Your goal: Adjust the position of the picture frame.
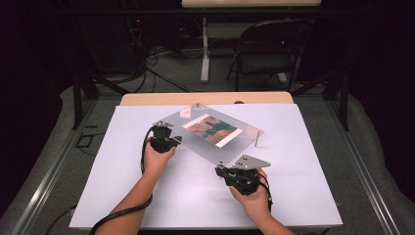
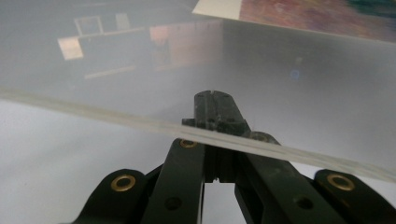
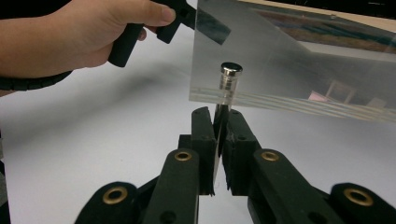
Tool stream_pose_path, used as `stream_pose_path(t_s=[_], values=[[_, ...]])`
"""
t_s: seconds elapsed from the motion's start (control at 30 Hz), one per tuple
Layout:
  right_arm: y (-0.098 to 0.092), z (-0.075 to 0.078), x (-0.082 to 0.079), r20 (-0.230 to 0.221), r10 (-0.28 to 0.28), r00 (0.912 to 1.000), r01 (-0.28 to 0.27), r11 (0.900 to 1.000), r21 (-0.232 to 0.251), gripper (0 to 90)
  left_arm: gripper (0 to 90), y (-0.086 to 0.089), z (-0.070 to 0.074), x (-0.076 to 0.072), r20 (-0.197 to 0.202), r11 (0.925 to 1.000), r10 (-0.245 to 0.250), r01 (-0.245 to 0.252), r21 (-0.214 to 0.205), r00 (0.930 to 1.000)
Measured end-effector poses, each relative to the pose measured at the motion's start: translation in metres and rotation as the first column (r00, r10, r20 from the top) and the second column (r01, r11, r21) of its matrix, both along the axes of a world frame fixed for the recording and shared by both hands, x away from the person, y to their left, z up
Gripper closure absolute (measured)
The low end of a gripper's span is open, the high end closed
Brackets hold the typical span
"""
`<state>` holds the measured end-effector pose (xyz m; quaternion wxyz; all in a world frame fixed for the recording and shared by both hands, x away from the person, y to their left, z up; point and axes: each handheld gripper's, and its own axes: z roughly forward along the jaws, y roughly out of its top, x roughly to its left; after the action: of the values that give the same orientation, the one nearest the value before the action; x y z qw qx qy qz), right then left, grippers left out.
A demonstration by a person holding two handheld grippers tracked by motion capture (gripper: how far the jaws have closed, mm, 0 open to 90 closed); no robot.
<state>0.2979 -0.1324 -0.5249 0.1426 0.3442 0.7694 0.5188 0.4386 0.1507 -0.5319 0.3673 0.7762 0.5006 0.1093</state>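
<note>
- Table [image 1: 147,196] under a white sheet, wooden edge showing at twelve o'clock; a folding chair [image 1: 266,49] stands on the floor beyond it
- Clear acrylic panel [image 1: 195,142] near the table's centre, held off the sheet on metal standoff posts; a colourful print [image 1: 213,129] sits inside it
- Left gripper [image 1: 169,138] at the panel's nine o'clock corner; in the left gripper view its jaws are closed together under the panel's edge, and whether they pinch anything I cannot tell
- Right gripper [image 1: 226,172] at the panel's six o'clock corner; jaws clamped on the thin standoff post [image 3: 229,81] below its silver cap
</note>
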Motion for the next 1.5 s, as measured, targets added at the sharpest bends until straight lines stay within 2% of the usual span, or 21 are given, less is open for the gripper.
stream_pose_path(t_s=[0.27,0.37,0.43,0.47,0.63,0.77,0.8,0.87,0.93,1.03,1.17,1.43,1.5], values=[[0.009,0.001,0.004,-0.018,-0.008,0.9998,0.008,0.9998,0.018,84.7,90.0,-0.005,0.001,0.017,-0.029,0.9996,0.028,-0.028,0.001,0.9992],[0.011,0.002,0.008,-0.049,0.004,0.9988,-0.002,0.9994,0.036,85.2,90.0,0.0,-0.003,0.017,-0.046,0.9982,0.041,-0.043,-0.043,0.9981],[0.014,0.001,0.009,-0.053,0.014,0.9985,-0.012,0.9997,0.023,85.4,89.4,0.003,-0.005,0.014,-0.041,0.9975,0.058,-0.059,-0.038,0.9975],[0.016,0.001,0.009,-0.041,0.017,0.999,-0.016,0.9998,0.01,85.4,88.4,0.005,-0.005,0.012,-0.037,0.9975,0.058,-0.06,-0.037,0.9976],[0.025,0.002,0.009,-0.02,0.031,0.9993,-0.031,0.9994,-0.012,85.5,85.7,0.018,-0.007,-0.007,-0.024,0.9969,0.073,-0.073,-0.028,0.9971],[0.033,-0.003,0.01,-0.032,0.032,0.999,-0.033,0.9992,-0.022,85.6,82.7,0.028,-0.008,-0.027,-0.013,0.9976,0.065,-0.065,-0.022,0.9978],[0.035,-0.006,0.01,-0.031,0.033,0.999,-0.034,0.9992,-0.024,85.6,82.2,0.03,-0.008,-0.032,-0.011,0.9975,0.065,-0.065,-0.028,0.9978],[0.038,-0.013,0.011,-0.067,0.037,0.9971,-0.039,0.9988,-0.028,85.6,80.9,0.036,-0.009,-0.043,-0.011,0.9973,0.062,-0.062,-0.04,0.998],[0.042,-0.02,0.01,-0.059,0.046,0.9972,-0.05,0.9966,-0.066,85.6,79.5,0.041,-0.01,-0.053,-0.007,0.997,0.056,-0.056,-0.052,0.9984],[0.049,-0.026,0.008,-0.057,0.058,0.9967,-0.063,0.9945,-0.084,85.5,76.3,0.045,-0.01,-0.069,-0.003,0.9967,0.043,-0.043,-0.068,0.9991],[0.054,-0.033,0.008,-0.059,0.067,0.996,-0.073,0.9918,-0.105,84.9,71.6,0.046,-0.009,-0.088,0.021,0.9971,0.011,-0.009,-0.075,0.9997],[0.057,-0.041,0.007,-0.047,0.067,0.9966,-0.072,0.991,-0.113,84.6,61.2,0.04,-0.011,-0.115,0.021,0.9918,-0.048,0.05,-0.117,0.9986],[0.056,-0.041,0.008,-0.056,0.07,0.996,-0.076,0.9916,-0.105,83.9,59.3,0.037,-0.011,-0.12,0.025,0.9905,-0.064,0.067,-0.12,0.9976]])
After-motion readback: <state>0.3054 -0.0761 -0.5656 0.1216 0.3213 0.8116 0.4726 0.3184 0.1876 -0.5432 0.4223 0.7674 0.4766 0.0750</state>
